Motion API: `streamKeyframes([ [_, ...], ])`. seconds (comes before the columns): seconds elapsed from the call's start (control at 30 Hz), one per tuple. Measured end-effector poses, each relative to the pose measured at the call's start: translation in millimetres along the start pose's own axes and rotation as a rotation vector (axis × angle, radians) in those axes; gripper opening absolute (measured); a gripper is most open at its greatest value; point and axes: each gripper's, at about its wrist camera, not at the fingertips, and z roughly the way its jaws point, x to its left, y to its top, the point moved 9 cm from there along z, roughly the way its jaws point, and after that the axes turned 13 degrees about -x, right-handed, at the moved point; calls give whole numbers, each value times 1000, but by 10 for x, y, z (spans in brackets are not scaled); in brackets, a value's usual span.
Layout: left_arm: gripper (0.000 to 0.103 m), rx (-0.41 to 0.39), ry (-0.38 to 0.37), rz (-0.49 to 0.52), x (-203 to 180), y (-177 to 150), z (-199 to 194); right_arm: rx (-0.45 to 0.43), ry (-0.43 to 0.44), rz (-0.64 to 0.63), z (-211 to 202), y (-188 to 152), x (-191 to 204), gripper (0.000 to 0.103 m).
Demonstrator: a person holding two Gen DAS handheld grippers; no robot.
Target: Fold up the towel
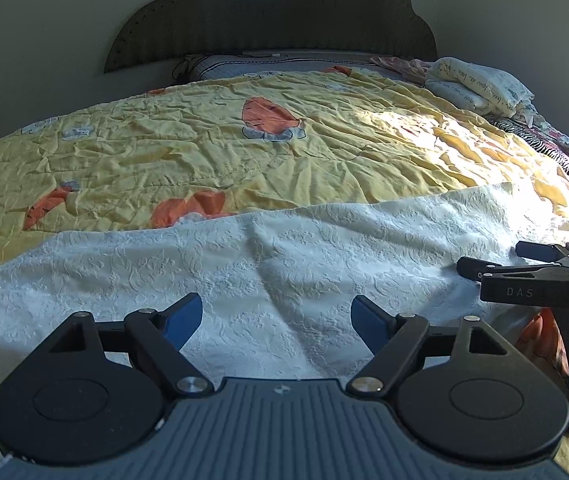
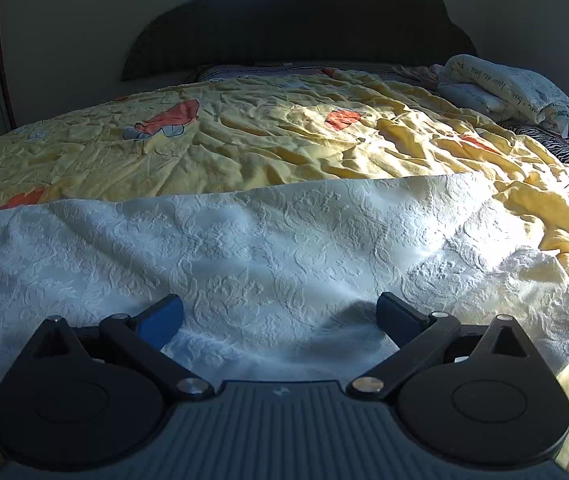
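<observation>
Barely started: white embossed towel (image 1: 244, 264) lies spread, unfolded, on yellow quilt (image 1: 204, 152) w/ left gripper (image 1: 276, 320) & right gripper (image 2: 280, 316) both released, holding nothing, over towel's near edge.

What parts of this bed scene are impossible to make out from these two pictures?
- White towel: its near edge is hidden behind the left gripper in the left wrist view, and behind the right gripper in the right wrist view.
- Towel's left end: cut off by the frame edge in both views.
- Writing on the folded bedding: too small to read.
- Headboard: too dark for detail.
</observation>
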Motion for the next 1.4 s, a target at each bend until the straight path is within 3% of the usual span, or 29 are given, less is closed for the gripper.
streamKeyframes([
  [0.43, 84, 0, -12, 23, -87, -19, -15, 0, 0, 0, 0, -1, 0, 103],
  [0.73, 84, -7, 25, 31, -84, 15, -49, -1, 0, 1, -1, -2, -1, 103],
  [0.97, 85, -18, 51, 91, -128, 36, -119, 1, -39, -1, 6, 3, 16, 103],
  [1.13, 85, -7, 46, 58, -190, 40, -97, 0, -21, 12, -2, 1, 6, 103],
  [1.23, 85, 5, 26, 66, -275, 27, -102, 46, -2, -3, 24, 41, 8, 103],
  [1.33, 86, -6, 29, 112, -320, 23, -133, 17, 4, 124, -141, 104, -117, 103],
  [1.4, 86, -13, 43, 129, -306, 30, -132, -23, 71, 272, -378, 131, -198, 103],
])
